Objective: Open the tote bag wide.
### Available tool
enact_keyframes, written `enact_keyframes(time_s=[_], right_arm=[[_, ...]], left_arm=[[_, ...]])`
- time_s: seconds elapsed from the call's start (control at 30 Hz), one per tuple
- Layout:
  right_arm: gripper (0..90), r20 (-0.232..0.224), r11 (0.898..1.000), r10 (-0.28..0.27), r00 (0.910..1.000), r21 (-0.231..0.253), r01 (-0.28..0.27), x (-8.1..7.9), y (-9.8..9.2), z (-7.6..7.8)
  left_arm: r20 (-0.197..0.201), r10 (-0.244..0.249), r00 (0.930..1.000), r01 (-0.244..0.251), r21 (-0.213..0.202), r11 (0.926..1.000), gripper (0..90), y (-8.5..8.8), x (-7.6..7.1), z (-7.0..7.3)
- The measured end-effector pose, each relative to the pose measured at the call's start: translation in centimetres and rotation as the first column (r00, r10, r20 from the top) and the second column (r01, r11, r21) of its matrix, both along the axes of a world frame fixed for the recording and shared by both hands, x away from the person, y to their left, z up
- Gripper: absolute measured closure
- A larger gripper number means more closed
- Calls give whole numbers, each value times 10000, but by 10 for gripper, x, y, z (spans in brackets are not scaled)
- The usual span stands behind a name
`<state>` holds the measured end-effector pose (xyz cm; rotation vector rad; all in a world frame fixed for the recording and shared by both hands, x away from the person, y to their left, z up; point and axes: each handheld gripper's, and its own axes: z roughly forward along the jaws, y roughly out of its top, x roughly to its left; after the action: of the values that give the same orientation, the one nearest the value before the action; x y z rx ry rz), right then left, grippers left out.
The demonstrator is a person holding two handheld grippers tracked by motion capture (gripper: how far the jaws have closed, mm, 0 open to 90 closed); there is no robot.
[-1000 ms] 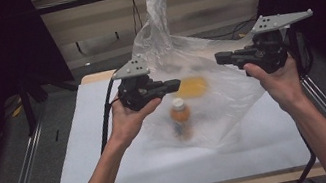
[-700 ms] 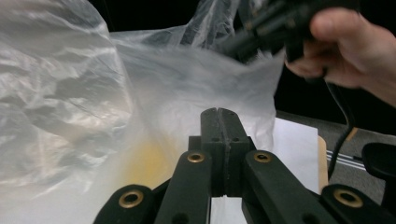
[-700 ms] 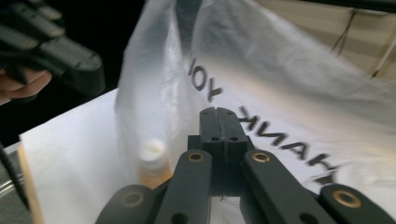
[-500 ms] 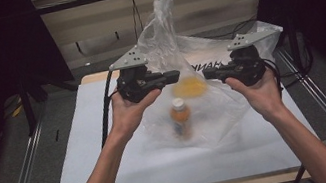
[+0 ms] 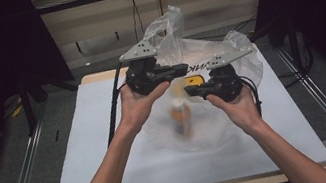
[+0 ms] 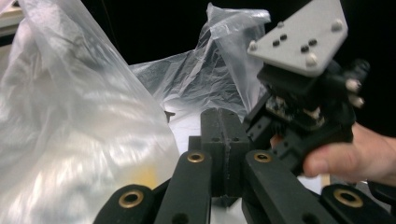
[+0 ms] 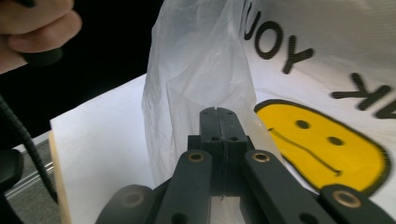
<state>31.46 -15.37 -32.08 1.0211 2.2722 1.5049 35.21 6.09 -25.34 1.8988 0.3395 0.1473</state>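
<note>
A clear plastic bag (image 5: 178,43) with a yellow smiley face (image 7: 322,144) and black lettering lies crumpled on the white table (image 5: 97,133), one handle standing up. Through its film I see a small bottle (image 5: 181,117) with orange contents, blurred. My left gripper (image 5: 183,69) hovers above the bag's middle, jaws shut with nothing seen between them (image 6: 225,113). My right gripper (image 5: 189,91) sits just below and to the right of it, tip pointing left, jaws shut (image 7: 218,111) in front of a bag handle (image 7: 201,70). The right gripper's body and grey plate (image 6: 299,42) loom close in the left gripper view.
Metal rails (image 5: 24,182) run along both sides of the table, with dark floor beyond. A black cable (image 5: 115,105) trails from the left gripper down the table's left side. A wall panel and cables stand behind the table's far edge.
My right gripper has come down and leftward to the bag's middle, close to the left gripper. The bag's right side has slumped. The left gripper has barely moved.
</note>
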Motion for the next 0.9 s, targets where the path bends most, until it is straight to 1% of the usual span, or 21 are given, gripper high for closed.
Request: enact_keyframes(time_s=[0.03, 0.07, 0.1, 0.2, 0.23, 0.27, 0.3, 0.37, 0.4, 0.47, 0.53, 0.57, 0.6, 0.63, 0.7, 0.73, 0.77, 0.8, 0.83, 0.87, 0.9], right_arm=[[900, -8, 10000, 66, 10000, -24, -66, -1, 3, -2], [900, -8, 10000, 66, 10000, -24, -66, -1, 3, -2], [900, -9, 9998, 195, 9998, 34, -195, -2, 6, -6], [900, -59, 9996, 251, 9997, 143, -250, -3, 10, -10], [900, -72, 9990, 405, 9992, 216, -403, -4, 15, -14], [900, -99, 9988, 453, 9989, 181, -451, -4, 17, -15], [900, -99, 9988, 453, 9989, 181, -451, -4, 17, -15], [900, -154, 9980, 615, 9980, 170, -613, -6, 23, -19], [900, -128, 9975, 691, 9975, 174, -689, -7, 25, -20], [900, -120, 9969, 766, 9970, 163, -764, -8, 27, -22], [900, -123, 9963, 865, 9962, 30, -864, -9, 30, -24], [900, -123, 9963, 865, 9962, 30, -864, -9, 30, -24], [900, -238, 9959, 907, 9956, -34, -908, -11, 33, -27], [900, -225, 9954, 959, 9951, -60, -960, -11, 34, -29], [900, -265, 9949, 1012, 9945, -32, -1013, -11, 35, -31], [900, -265, 9949, 1012, 9945, -32, -1013, -11, 35, -31], [900, -224, 9943, 1069, 9940, 2, -1069, -11, 36, -35], [900, -236, 9944, 1056, 9941, -4, -1056, -11, 37, -36], [900, -271, 9943, 1071, 9939, 14, -1071, -12, 36, -37], [900, -271, 9943, 1071, 9939, 14, -1071, -12, 36, -37], [900, -315, 9948, 1019, 9943, -37, -1020, -13, 34, -41]], left_arm=[[-37, 36, 10000, -35, 80, 10000, 900, -1, 1, -1], [-93, 21, 10000, -20, 59, 10000, 900, -2, 2, -3], [-92, -14, 10000, 15, 119, 9999, 900, -3, 3, -5], [-74, -39, 10000, 40, 233, 9997, 900, -3, 4, -8], [-129, 15, 9999, -12, 274, 9996, 900, -3, 5, -10], [-129, 15, 9999, -12, 274, 9996, 900, -3, 5, -10], [-78, 85, 9999, -82, 344, 9994, 900, -3, 5, -11], [-58, 104, 9999, -101, 389, 9992, 900, -2, 5, -12], [-22, 199, 9998, -198, 526, 9984, 900, 1, 6, -14], [12, 372, 9993, -372, 602, 9975, 900, 5, 7, -17], [-102, 499, 9987, -492, 610, 9969, 900, 9, 10, -22], [-102, 499, 9987, -492, 610, 9969, 900, 9, 10, -22], [-240, 724, 9971, -710, 558, 9959, 900, 15, 13, -28], [-346, 774, 9964, -754, 551, 9956, 900, 18, 14, -31], [-332, 910, 9953, -886, 685, 9937, 900, 22, 15, -36], [-332, 910, 9953, -886, 685, 9937, 900, 22, 15, -36], [-291, 982, 9947, -955, 833, 9919, 900, 24, 14, -39], [-427, 1038, 9937, -1000, 820, 9916, 900, 28, 14, -46], [-455, 1093, 9930, -1051, 860, 9907, 900, 30, 14, -50], [-455, 1093, 9930, -1051, 860, 9907, 900, 30, 14, -50], [-464, 1260, 9909, -1207, 1032, 9873, 900, 32, 14, -56]])
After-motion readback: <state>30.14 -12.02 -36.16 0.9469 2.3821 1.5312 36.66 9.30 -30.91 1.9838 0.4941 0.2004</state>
